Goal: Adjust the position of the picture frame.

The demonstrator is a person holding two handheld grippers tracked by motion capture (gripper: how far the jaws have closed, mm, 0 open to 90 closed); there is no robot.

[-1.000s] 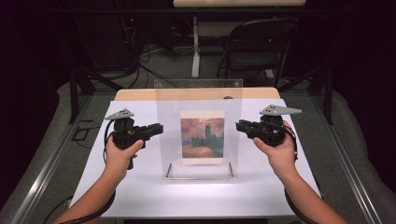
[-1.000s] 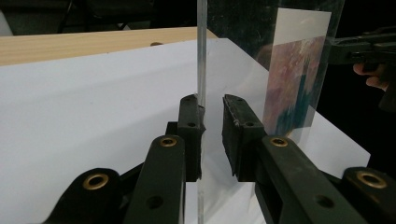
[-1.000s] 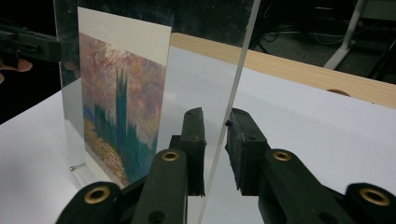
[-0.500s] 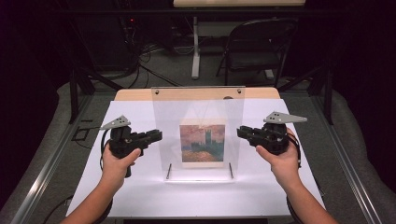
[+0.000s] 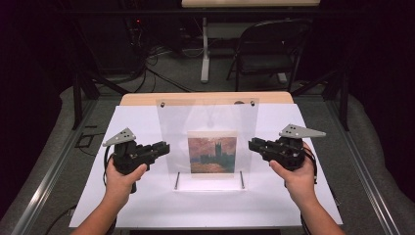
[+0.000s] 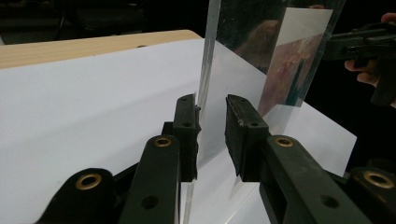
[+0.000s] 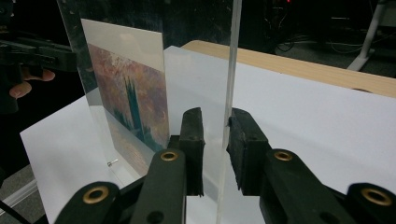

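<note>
Clear panel (image 5: 208,142) stands upright near the middle of the white surface (image 5: 147,205), its flat face toward the person, carried on two thin metal pins (image 5: 176,180) at its foot. The step in hand looks like letting go after standing it up.

At its left edge, the left tongs (image 5: 164,147) straddle the pane. In the left gripper view the edge runs between the jaws: one pad lies at the pane, the other stands off with a gap, so they are spread and not pinching. They have just been opening.

A small picture (image 5: 212,154) of dark towers against a reddish sky sits in the pane's lower middle. The sheet itself is glossy and see-through, with small holes in its top corners.

At the right edge, the right tongs (image 5: 253,144) likewise bracket the pane loosely, spread rather than clamped.

Next, both tongs probably need to draw straight outward, level and together, so neither pad drags the edge and tips the panel.
</note>
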